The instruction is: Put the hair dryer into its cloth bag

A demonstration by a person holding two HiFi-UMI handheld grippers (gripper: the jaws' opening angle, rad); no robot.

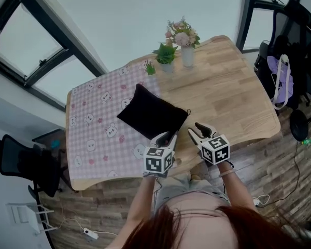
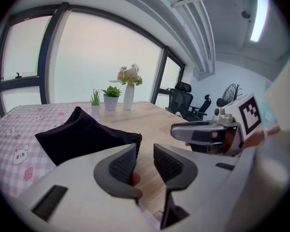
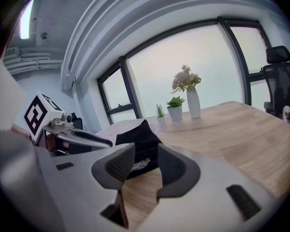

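Both grippers are empty, jaws partway apart. Left gripper (image 1: 166, 137) is at the near corner of the bag (image 1: 151, 117), right gripper (image 1: 199, 130) just beside it over the table (image 1: 233, 87). The bag lies half on the pink cloth (image 1: 93, 123), and it looks stuffed, but I can't see inside.

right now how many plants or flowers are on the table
3, all along the far edge of the table: a white vase of flowers, a leafy potted plant beside it, and a small grassy plant by the pink cloth. None seem hidden.
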